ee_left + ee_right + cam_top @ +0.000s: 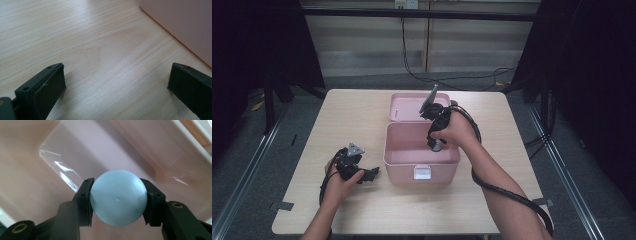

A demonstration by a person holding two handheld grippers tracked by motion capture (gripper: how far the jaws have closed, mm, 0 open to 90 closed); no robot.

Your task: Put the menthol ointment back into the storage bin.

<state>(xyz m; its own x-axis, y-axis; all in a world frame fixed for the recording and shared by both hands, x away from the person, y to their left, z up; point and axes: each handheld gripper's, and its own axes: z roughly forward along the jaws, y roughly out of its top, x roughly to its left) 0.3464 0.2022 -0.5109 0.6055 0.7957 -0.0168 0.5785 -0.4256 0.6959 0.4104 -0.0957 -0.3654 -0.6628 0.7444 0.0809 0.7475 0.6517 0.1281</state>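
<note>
A pink box [399, 161] stands in the middle of the table, its lid [402, 105] swung open behind it. My right gripper [438, 145] points down into the box and is shut on a light blue ball [118, 197], held between both black jaws above the glossy pink floor [75, 152]. My left gripper [371, 174] rests on the table left of the box, open, with nothing between its jaws. In the left gripper view its fingers [48, 85] stand wide apart over bare wood, and the box's wall [185, 25] shows at the upper right.
The wooden table [352, 120] has free room to the left, right and front of the box. A white latch [422, 172] sits on the box's front wall. Black cables [507, 192] trail from both grippers. Dark curtains and metal rails flank the table.
</note>
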